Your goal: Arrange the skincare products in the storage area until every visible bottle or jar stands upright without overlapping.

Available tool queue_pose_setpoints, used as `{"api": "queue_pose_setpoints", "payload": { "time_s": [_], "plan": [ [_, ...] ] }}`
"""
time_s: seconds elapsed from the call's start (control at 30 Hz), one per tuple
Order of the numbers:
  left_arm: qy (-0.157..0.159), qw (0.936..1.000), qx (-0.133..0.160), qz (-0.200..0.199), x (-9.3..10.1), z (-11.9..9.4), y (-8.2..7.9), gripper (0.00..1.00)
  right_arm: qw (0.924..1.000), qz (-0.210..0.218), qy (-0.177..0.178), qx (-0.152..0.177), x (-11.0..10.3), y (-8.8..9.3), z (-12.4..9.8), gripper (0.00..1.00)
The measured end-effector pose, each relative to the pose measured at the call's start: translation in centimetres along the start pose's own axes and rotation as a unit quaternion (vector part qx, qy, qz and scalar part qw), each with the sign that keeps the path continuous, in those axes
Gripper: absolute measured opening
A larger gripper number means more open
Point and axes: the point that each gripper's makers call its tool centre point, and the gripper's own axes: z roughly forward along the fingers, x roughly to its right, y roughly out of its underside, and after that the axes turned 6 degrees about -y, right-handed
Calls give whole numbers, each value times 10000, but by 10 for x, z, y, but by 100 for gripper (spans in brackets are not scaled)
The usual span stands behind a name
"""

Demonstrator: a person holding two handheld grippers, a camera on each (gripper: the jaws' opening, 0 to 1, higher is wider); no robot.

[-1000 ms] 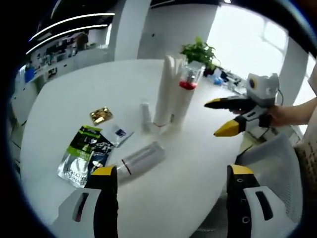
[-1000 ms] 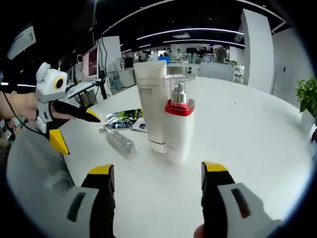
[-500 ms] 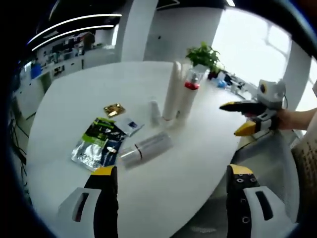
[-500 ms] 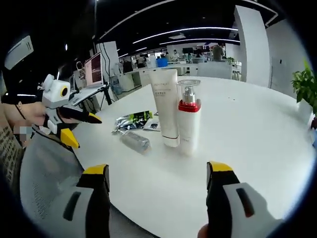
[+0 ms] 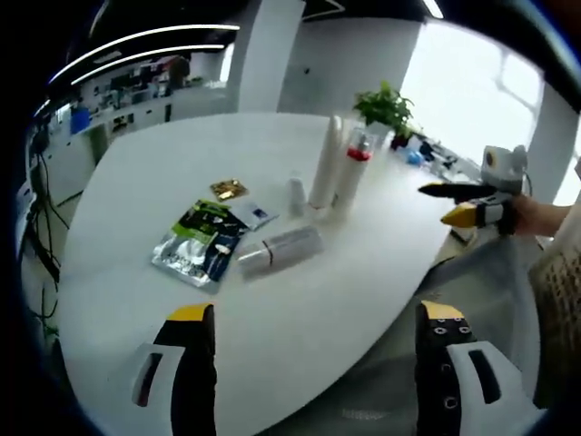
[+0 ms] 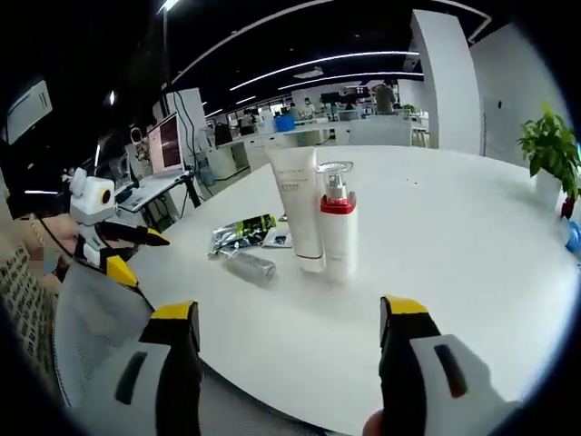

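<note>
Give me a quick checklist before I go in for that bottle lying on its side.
1. Left gripper open, holding nothing: ok.
2. Right gripper open, holding nothing: ok.
3. Clear bottle upright: not ok, lying on the white table.
4. White tube and red-collared pump bottle upright: ok.
5. Small bottle upright: ok.
6. Gap between tube and pump bottle: cannot tell.

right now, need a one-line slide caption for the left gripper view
Open left gripper faces a white table: tube and pump bottle upright, clear bottle lying beside sachets.
</note>
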Motion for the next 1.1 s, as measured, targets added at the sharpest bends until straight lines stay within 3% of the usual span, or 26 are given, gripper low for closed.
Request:
{"api": "queue_pose_setpoints", "payload": {
  "time_s": [0.47, 0.63, 0.77, 0.87, 1.1],
  "plan": [
    [108, 9998, -118, -117, -6, 7, -10, 88, 9999, -27, -8, -105, 0, 4, 3, 81],
    [231, 9979, -40, -596, -11, 11, -37, 89, 9999, -10, -2, -133, 1, 6, 4, 81],
    [167, 9984, -224, -484, -21, 22, -56, 87, 9999, 18, 21, -121, 2, 5, 3, 80],
    [289, 9983, -336, -382, -21, 30, -70, 87, 9999, 104, 49, -73, 3, 4, 2, 80],
    [630, 9968, -57, -494, -16, 44, -127, 84, 9997, 191, 127, -16, 7, 3, 1, 80]
  ]
}}
